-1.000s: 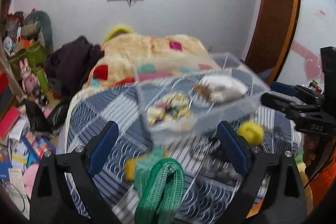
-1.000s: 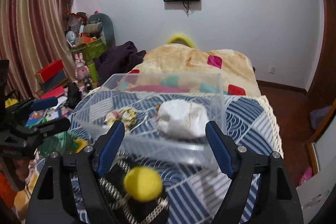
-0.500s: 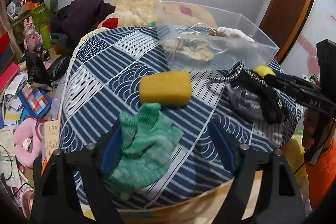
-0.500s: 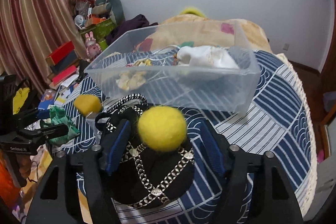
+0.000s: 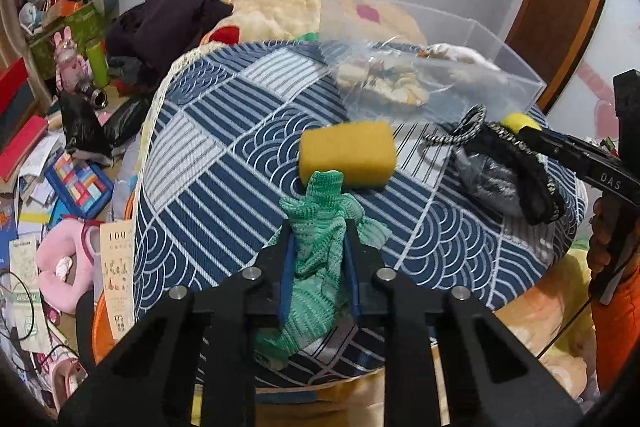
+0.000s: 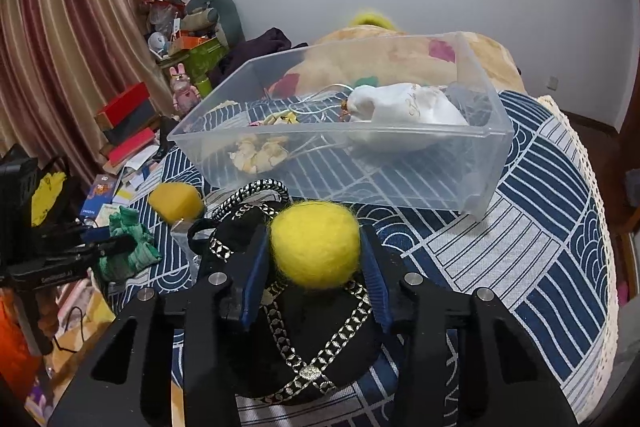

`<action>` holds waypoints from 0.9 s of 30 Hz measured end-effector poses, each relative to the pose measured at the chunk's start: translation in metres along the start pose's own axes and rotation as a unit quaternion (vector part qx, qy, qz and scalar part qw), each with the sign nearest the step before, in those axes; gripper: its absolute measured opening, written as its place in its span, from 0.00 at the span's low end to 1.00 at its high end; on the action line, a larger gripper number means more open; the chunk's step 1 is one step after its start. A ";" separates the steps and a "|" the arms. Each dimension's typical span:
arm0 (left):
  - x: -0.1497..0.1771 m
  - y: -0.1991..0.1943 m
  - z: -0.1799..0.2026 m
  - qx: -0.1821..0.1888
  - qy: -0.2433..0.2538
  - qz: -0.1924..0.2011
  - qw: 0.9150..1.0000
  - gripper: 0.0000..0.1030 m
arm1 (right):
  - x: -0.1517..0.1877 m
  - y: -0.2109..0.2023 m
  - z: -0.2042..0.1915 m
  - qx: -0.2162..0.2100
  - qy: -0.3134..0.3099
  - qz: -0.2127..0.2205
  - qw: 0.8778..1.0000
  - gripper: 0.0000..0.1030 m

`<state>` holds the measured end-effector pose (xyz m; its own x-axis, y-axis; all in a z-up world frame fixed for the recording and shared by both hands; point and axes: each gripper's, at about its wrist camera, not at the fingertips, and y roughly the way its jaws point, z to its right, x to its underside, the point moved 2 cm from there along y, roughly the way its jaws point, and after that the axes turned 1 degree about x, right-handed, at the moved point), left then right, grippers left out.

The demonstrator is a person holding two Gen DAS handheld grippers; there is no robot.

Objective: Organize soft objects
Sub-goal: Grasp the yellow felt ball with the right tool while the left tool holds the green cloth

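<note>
Grips on both sides now! A second ago both sets of jaws stood wide above the table; now the left gripper (image 5: 318,233) has pinched in on the green knitted cloth (image 5: 320,243), low and centre in the left wrist view, the cloth bunched between the blue pads and still lying on the blue patterned tablecloth (image 5: 208,163). Just above it in the frame, touching its tip, sits the yellow sponge (image 5: 347,159), untouched. Over in the right wrist view, the right gripper (image 6: 316,259) has narrowed onto the yellow felt ball (image 6: 315,245), dead centre, perched on the black chain-trimmed pouch (image 6: 304,355). The clear plastic bin (image 6: 400,179) fills the middle of that frame, already holding a white cloth bag (image 6: 404,107) and a floral scrunchie (image 6: 260,153). I'd say both pickups are secured, so the lift toward the bin looks next. Sponge and pouch remain for later.
</note>
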<state>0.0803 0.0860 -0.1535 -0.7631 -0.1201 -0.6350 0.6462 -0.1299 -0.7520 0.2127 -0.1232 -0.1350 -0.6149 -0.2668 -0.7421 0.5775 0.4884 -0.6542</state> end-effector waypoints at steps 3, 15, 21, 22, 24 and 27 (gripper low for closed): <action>-0.008 -0.010 0.007 -0.003 0.014 0.024 1.000 0.18 | -0.003 -0.008 -0.002 0.000 -0.003 0.012 1.000 0.39; -0.078 -0.044 0.035 0.042 0.021 0.127 0.991 0.18 | -0.033 -0.044 -0.005 0.003 0.002 0.086 0.996 0.39; -0.108 -0.040 0.049 0.047 0.025 0.154 0.987 0.18 | -0.053 -0.049 -0.002 0.016 0.006 0.117 0.993 0.39; -0.112 -0.038 0.051 0.048 0.026 0.156 0.986 0.18 | -0.056 -0.049 -0.001 0.018 0.007 0.120 0.993 0.39; -0.120 -0.032 0.054 0.044 0.029 0.160 0.986 0.18 | -0.061 -0.048 0.001 0.022 0.010 0.125 0.992 0.39; -0.130 -0.020 0.059 0.040 0.032 0.162 0.985 0.18 | -0.070 -0.040 0.007 0.032 0.012 0.123 0.992 0.39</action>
<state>0.1669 0.0466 -0.0453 -0.5141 -0.1067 -0.8511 0.8526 -0.1722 -0.4934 0.2363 -0.1295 -0.0574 -0.4632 -0.1254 -0.8773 0.7440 0.4829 -0.4619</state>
